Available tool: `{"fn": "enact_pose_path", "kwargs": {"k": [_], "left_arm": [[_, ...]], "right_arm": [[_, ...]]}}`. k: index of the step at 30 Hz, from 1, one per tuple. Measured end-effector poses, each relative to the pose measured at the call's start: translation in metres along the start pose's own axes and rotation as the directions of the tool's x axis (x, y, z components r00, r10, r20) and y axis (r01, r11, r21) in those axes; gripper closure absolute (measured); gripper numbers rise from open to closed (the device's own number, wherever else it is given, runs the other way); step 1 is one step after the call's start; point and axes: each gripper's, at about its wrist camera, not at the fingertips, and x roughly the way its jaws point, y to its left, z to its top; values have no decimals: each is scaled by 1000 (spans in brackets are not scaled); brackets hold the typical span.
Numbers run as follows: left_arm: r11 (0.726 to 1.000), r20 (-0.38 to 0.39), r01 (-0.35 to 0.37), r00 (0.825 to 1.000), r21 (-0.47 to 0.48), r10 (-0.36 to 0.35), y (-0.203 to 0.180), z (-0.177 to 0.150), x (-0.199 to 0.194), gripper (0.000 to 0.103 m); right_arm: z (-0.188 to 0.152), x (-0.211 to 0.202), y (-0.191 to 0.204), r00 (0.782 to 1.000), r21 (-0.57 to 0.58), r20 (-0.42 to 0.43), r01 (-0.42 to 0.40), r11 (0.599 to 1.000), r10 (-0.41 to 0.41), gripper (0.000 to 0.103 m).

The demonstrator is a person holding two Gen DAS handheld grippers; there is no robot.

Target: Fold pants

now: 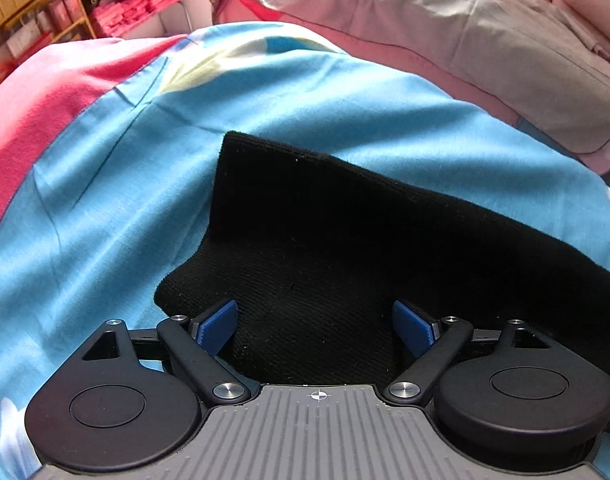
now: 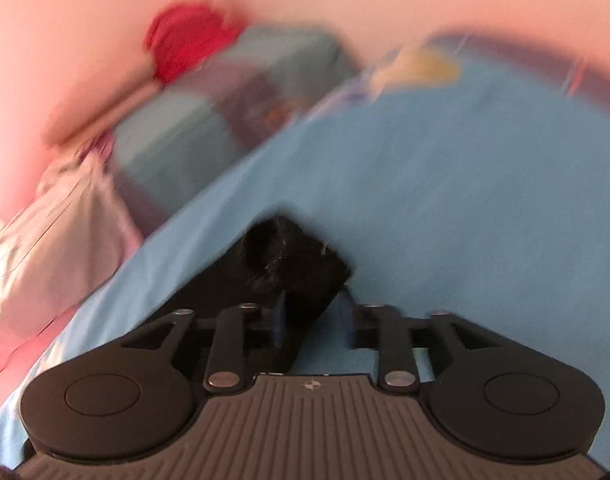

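The left gripper [image 1: 315,326] gapes empty over the black pants [image 1: 345,240] on the bed [image 1: 125,200], while the right gripper [image 2: 313,320], blurred, straddles a corner that could slip free if unpinched.

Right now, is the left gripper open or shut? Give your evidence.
Open: the left gripper shows its blue pads wide apart above the black pants.

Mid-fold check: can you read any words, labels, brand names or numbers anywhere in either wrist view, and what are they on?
None are readable.
Boxes on the wooden shelf: any print is too small to read.
Black knit pants: no label is visible.
Right wrist view: too blurred to read anything.
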Motion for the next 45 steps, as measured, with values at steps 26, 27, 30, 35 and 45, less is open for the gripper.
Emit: {"fn": "enact_pose_path", "kwargs": {"k": [26, 27, 30, 35, 45], "left_arm": [[979, 41, 39, 999, -200, -32, 120, -88, -66, 0], [977, 39, 41, 999, -207, -33, 124, -90, -65, 0], [974, 55, 57, 997, -219, -46, 132, -93, -67, 0], [972, 51, 61, 997, -228, -51, 133, -91, -59, 0], [983, 112, 115, 989, -146, -99, 119, -50, -58, 0]], "right_arm": [[-382, -150, 494, 501, -683, -699, -678, -272, 510, 97], [-390, -150, 499, 528, -689, -701, -676, -262, 479, 97], [-365, -160, 494, 373, -580, -760, -759, -296, 533, 97], [-391, -139, 520, 433, -592, -775, -753, -289, 460, 96], [-339, -132, 511, 475, -608, -689, -790, -80, 547, 66]]}}
